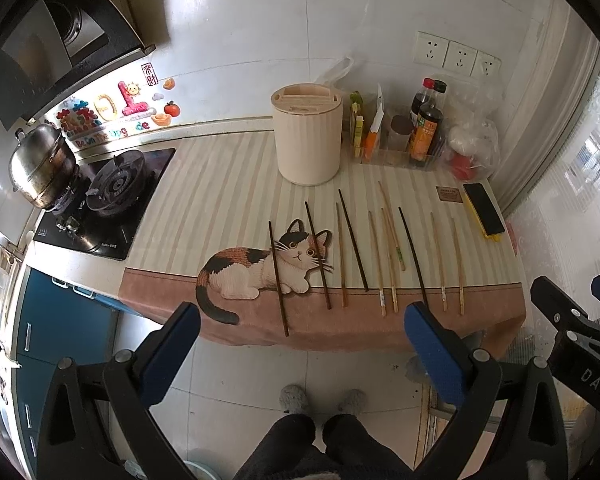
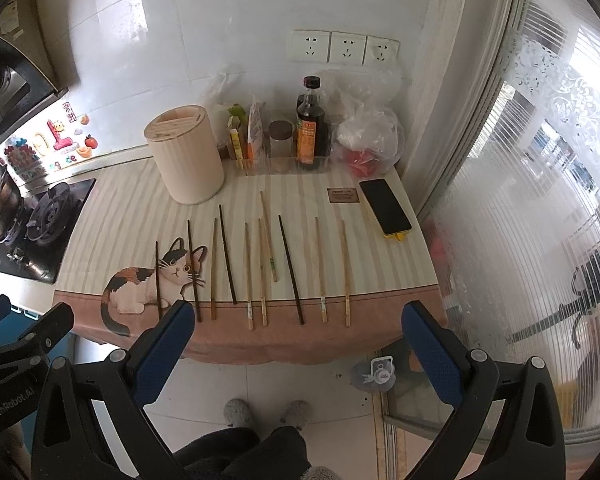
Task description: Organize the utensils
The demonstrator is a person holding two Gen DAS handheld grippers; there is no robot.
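Observation:
Several loose chopsticks lie side by side on the striped cat mat (image 1: 228, 200) (image 2: 140, 208): dark ones (image 1: 278, 278) (image 2: 290, 270) and pale bamboo ones (image 1: 438, 262) (image 2: 320, 270). A cream cylindrical utensil holder (image 1: 308, 140) (image 2: 186, 156) with a slotted lid stands behind them. My left gripper (image 1: 300, 344) hangs open in front of the counter edge, holding nothing. My right gripper (image 2: 296, 338) is likewise open and empty, off the counter's near edge. The right gripper (image 1: 572, 300) also shows at the right of the left wrist view.
A gas stove (image 1: 112, 192) with a steel pot (image 1: 40, 168) sits to the left. Sauce bottles (image 2: 310, 128), jars and plastic bags (image 2: 372, 140) line the back wall. A phone (image 2: 384, 206) lies at the right. A person's slippered feet (image 1: 320, 400) stand below.

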